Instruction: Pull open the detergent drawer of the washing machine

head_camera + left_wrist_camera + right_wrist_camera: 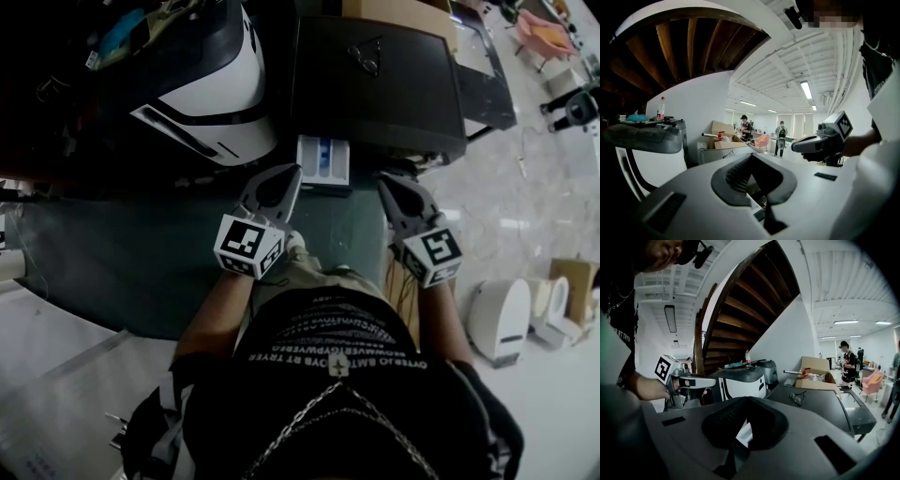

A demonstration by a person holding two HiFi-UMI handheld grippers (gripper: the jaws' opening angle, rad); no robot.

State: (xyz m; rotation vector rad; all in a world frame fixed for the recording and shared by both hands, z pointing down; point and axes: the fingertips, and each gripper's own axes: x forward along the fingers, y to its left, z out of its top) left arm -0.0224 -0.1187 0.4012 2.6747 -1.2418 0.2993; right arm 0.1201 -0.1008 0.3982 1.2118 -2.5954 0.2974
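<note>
The detergent drawer [323, 161] juts open from the dark washing machine [375, 94], just beyond the left hand-held gripper [279, 183] and the right hand-held gripper [394, 192]. Both are clenched on nothing. Glasses [366, 56] lie on the machine's top, and a white appliance [216, 84] stands to its left. Pale marble floor [525, 216] spreads to the right. Only the gripper views show the wooden staircase [740, 301] and the far people [781, 136].

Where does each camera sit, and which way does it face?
Head view: on the head, facing steeply down at the washing machine and its open drawer; torso, left gripper, right gripper show.
Left gripper view: on that gripper, facing along its shut jaws across the room; torso, right gripper show.
Right gripper view: on that gripper, facing along its jaws over the washing machine; torso, left gripper show.
Shared: both gripper views show the white appliance and cardboard box.
</note>
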